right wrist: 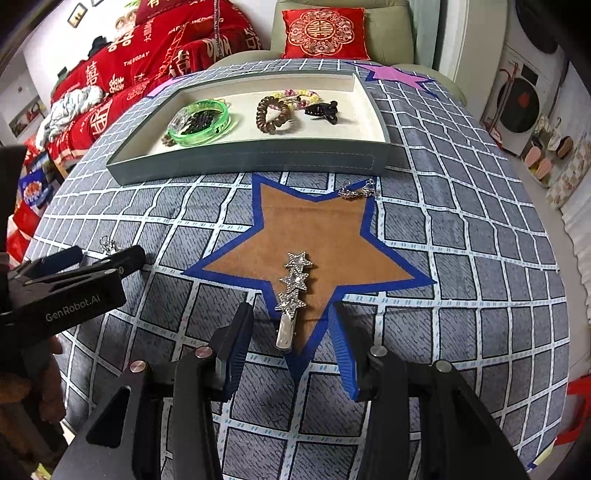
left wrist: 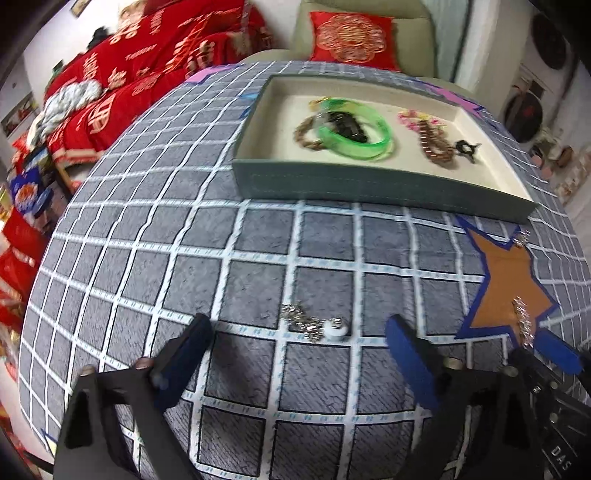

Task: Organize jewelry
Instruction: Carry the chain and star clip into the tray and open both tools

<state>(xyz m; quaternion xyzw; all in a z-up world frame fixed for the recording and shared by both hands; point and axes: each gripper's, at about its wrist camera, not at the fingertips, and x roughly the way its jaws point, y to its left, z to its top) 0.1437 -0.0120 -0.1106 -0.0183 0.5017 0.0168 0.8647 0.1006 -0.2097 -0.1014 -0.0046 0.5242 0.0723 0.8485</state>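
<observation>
A grey-green tray (left wrist: 369, 184) (right wrist: 240, 164) with a cream lining holds a green bangle (left wrist: 354, 129) (right wrist: 201, 123), brown bead bracelets, a pink one and a black claw clip (right wrist: 323, 110). A silver chain with a pearl (left wrist: 314, 326) lies on the checked cloth between the fingers of my open left gripper (left wrist: 299, 332). A silver three-star hair clip (right wrist: 291, 295) (left wrist: 524, 325) lies on the brown star patch, between the fingers of my open right gripper (right wrist: 291, 332). A small silver earring (right wrist: 358, 192) (left wrist: 521, 240) lies at the star's upper right tip.
The grey checked cloth (right wrist: 461, 258) covers a round table. The left gripper's body (right wrist: 66, 291) shows at the left of the right wrist view. A red cushion (right wrist: 325, 33) on a pale chair stands behind the table, red bedding (left wrist: 129, 74) at the left.
</observation>
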